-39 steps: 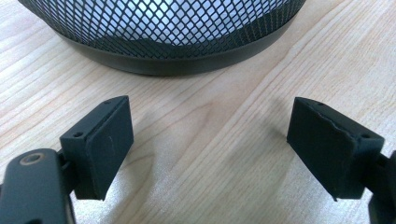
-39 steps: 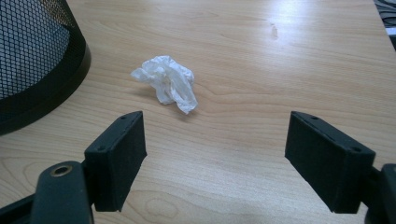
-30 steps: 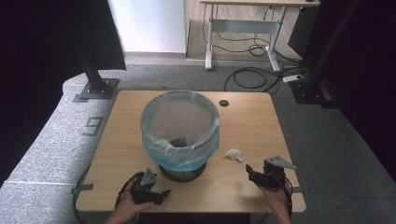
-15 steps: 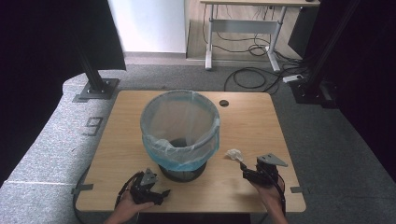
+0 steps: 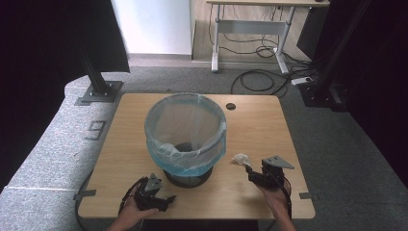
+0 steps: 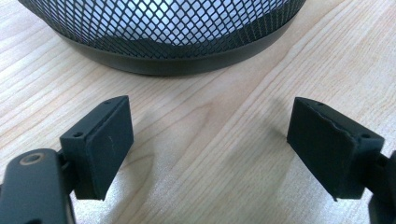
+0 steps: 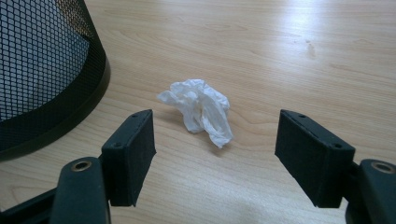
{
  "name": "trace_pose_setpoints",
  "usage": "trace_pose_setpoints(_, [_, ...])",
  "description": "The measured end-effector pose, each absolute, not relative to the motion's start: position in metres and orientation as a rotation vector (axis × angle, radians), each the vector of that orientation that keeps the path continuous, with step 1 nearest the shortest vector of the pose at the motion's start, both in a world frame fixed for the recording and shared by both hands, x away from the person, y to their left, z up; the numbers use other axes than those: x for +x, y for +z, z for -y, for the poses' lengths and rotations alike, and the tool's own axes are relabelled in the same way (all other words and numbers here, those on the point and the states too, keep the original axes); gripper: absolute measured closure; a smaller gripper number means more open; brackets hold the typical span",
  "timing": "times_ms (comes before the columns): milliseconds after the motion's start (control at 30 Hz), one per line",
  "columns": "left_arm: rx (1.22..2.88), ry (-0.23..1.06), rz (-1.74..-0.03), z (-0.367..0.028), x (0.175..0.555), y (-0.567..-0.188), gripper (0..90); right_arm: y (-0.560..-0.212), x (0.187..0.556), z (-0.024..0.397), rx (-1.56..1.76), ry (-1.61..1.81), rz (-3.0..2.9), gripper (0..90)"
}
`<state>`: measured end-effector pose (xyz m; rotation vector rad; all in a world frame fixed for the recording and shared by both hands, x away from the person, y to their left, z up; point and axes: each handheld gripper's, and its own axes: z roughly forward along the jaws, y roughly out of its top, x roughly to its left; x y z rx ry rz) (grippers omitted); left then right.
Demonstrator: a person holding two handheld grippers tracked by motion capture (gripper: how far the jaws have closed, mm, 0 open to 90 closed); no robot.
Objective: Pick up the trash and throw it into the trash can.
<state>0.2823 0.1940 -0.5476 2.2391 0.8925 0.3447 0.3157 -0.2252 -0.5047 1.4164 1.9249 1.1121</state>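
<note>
A single digit, "9" point(image 5: 97, 130), stands on the grey floor just left of the surface point(image 5: 269, 125); it is marked in dark strokes. Nothing else can be read.

The mesh bin point(image 6: 163, 37) is running off the top edge in the left gripper view and off the left edge in the right gripper view; its liner point(image 5: 185, 139) is hiding its contents.

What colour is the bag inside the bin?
Light blue bag, lining the black mesh bin; clearest in the high view.
</note>
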Motion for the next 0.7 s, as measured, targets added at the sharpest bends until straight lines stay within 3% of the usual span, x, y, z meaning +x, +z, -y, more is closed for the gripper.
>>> trace_pose_setpoints(700, [2.239, 0.344, -0.893, -0.194, 0.282, -0.548, 14.4, -0.512, 0.340, 0.202, 1.416, 1.102, -1.956, 27.9])
